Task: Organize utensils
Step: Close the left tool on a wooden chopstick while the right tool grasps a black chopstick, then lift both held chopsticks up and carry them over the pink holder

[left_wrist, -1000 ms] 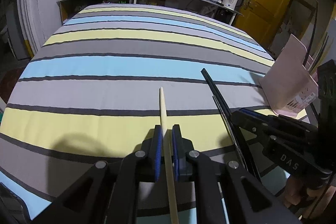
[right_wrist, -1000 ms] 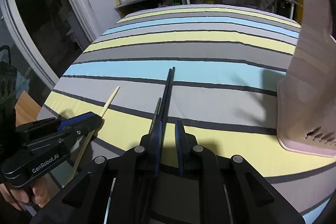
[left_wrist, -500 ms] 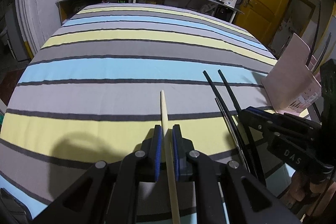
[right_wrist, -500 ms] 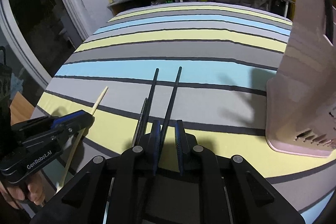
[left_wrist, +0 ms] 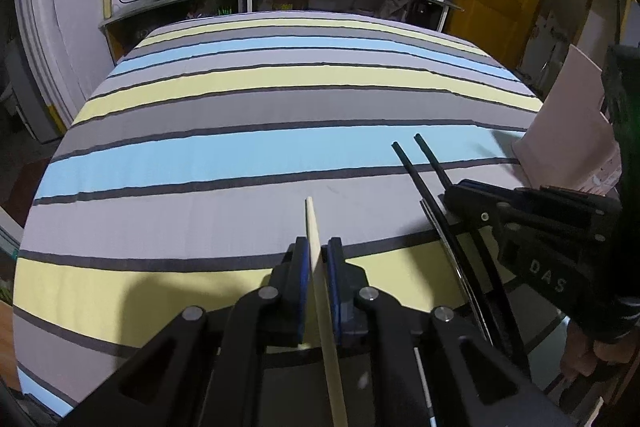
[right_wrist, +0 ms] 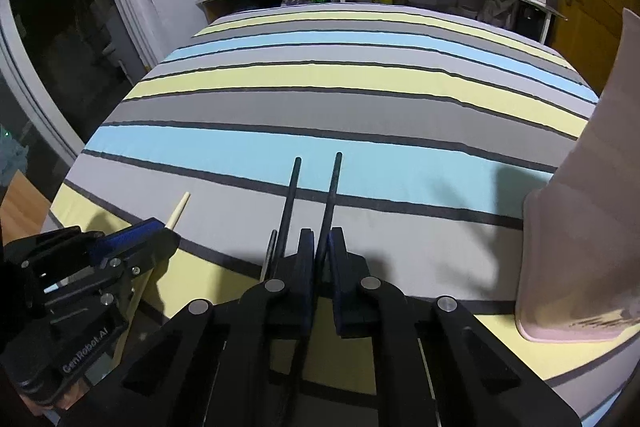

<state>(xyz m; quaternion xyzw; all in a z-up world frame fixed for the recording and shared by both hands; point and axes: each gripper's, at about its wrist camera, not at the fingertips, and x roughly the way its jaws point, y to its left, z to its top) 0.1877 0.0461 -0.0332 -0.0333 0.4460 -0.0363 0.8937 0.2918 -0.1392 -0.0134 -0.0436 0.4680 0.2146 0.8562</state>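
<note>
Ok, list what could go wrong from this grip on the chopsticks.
1. The right gripper is closing on one black chopstick; its twin lies outside the pads and may be left behind or knocked aside.
2. The left gripper pinches the wooden chopstick near its far end, so the long tail could swing or slip.
3. The pink utensil holder stands close on the right; a swing could bump it.

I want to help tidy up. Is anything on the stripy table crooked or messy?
A bit. The two black chopsticks splay apart in a V instead of lying together; one sits between the right tongs, which are closing, the other just outside. A third dark stick lies beside them. Nothing looks spilled or broken.
</note>
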